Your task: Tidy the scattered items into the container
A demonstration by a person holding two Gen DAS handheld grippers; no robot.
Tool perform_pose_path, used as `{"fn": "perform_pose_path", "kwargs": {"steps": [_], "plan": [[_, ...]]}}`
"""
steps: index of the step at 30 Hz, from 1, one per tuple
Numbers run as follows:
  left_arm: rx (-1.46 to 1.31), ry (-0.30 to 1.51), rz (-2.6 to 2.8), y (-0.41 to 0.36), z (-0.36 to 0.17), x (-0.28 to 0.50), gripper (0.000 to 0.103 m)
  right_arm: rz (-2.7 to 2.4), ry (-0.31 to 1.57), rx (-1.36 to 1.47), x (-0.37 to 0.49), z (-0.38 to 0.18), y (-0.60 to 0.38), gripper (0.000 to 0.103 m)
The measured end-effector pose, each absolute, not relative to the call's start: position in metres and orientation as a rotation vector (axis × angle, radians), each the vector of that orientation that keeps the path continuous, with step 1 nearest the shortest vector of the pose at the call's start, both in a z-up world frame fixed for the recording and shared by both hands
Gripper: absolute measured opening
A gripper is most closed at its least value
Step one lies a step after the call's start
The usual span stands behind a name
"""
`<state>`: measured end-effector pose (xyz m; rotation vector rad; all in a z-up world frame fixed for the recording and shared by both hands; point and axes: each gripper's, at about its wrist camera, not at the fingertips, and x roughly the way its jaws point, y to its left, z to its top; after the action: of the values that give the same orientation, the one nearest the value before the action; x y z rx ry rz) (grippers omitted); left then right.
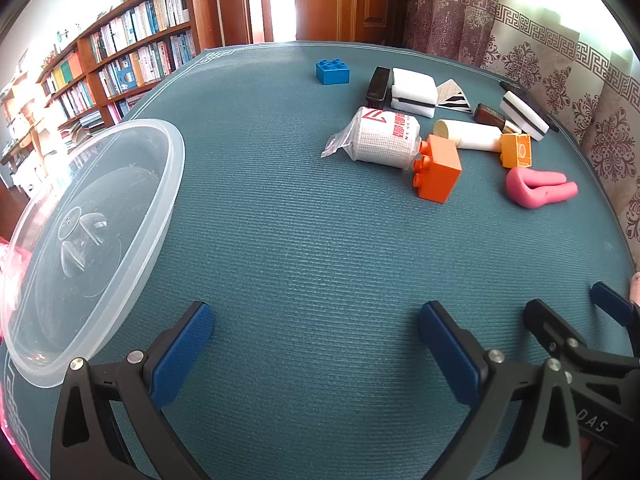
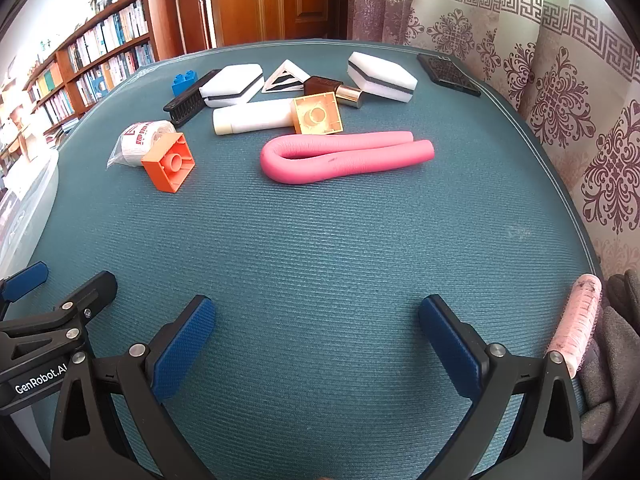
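Left claw [image 1: 316, 344]: jaws spread wide, holding nothing, low over the desk [image 1: 280, 240]. Clear container [image 1: 92, 240] lies just left of it. Right claw [image 2: 316, 340]: jaws spread wide, holding nothing. Pink foam tube [image 2: 344, 156], orange block [image 2: 170, 166] and remaining scattered items lie ahead, well apart from both claws.
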<state>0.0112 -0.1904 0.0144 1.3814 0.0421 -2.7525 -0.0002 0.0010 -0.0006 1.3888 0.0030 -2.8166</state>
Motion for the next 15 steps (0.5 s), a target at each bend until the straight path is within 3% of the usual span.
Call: {"fn": "perform_pose_path", "kwargs": {"steps": [15], "plan": [[1.381, 0.042, -2.752, -0.1893, 0.0150, 0.0112, 0.103, -2.817, 0.004, 1.389, -0.0002, -0.0005, 0.0010, 0.103]]}}
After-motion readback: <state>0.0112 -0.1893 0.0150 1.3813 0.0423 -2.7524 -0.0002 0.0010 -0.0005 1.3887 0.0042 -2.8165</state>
